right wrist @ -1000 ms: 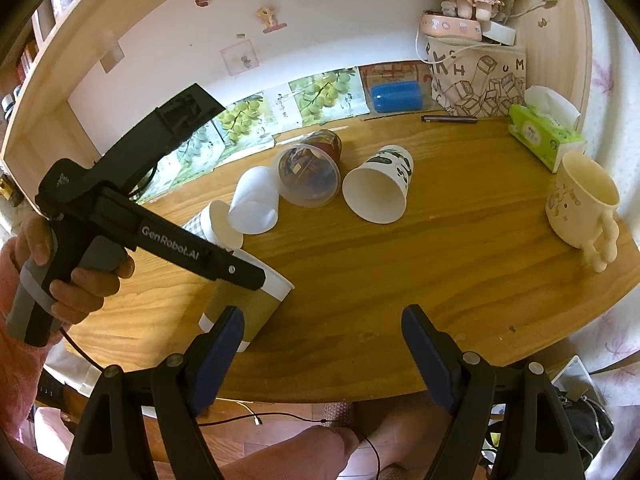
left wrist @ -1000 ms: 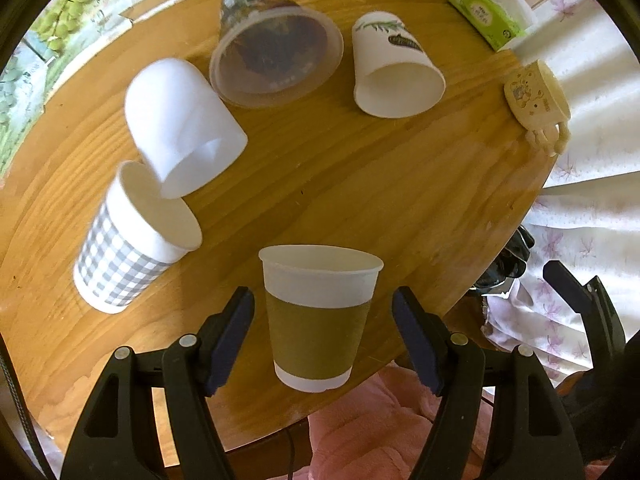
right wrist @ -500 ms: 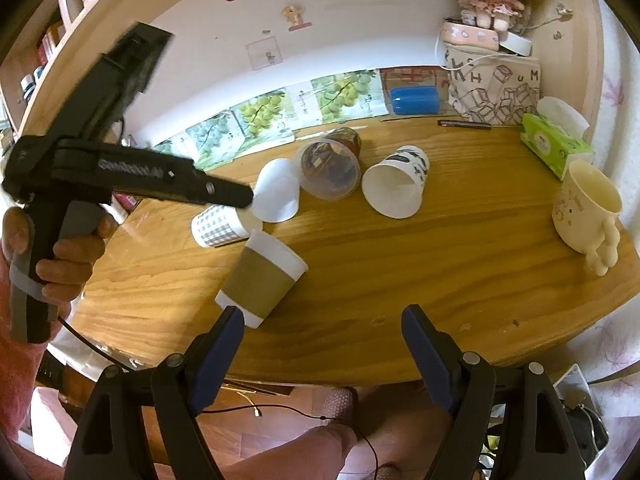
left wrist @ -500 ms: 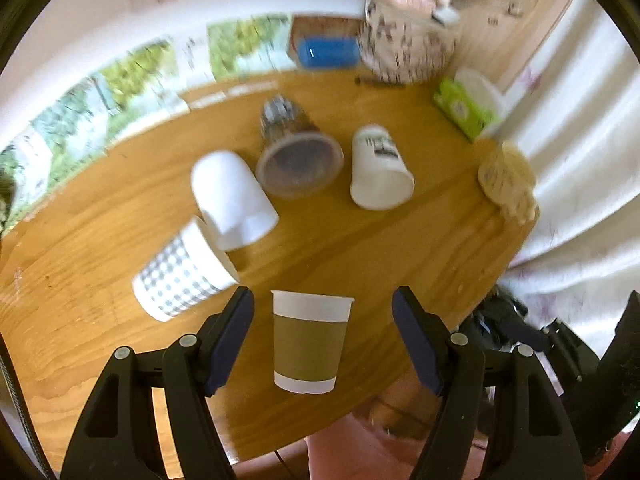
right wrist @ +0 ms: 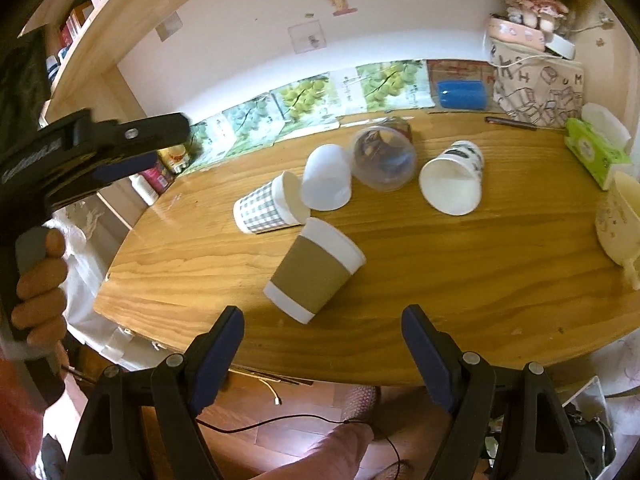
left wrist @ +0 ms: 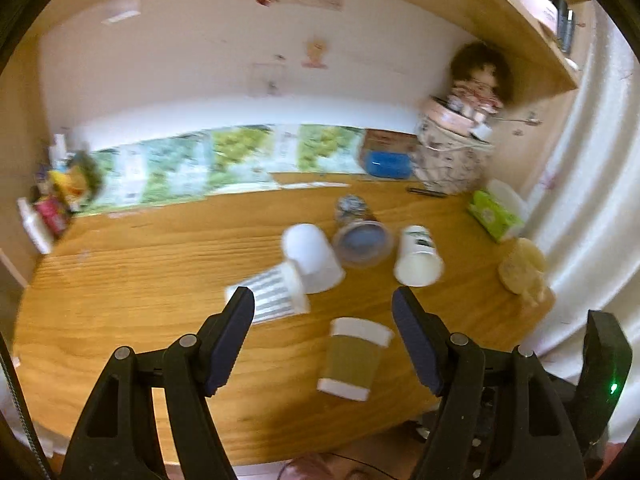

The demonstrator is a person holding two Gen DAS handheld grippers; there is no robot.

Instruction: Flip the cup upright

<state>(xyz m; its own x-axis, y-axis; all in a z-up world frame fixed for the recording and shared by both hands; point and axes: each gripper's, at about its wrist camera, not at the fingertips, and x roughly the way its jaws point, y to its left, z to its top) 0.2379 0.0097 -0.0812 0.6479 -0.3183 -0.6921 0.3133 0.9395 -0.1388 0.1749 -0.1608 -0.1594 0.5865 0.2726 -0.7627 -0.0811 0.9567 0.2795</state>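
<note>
Brown-sleeved cup (right wrist: 316, 270) upright; left view blurred.

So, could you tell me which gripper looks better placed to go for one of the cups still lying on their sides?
Probably the right gripper: it is open, level and facing the table, with the leaf-print paper cup ahead. The left gripper, also open, is raised well above the table at its left end.

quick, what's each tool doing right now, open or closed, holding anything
Left tool: open, holding nothing, up off the table.
Right tool: open, holding nothing, short of the brown cup.
</note>
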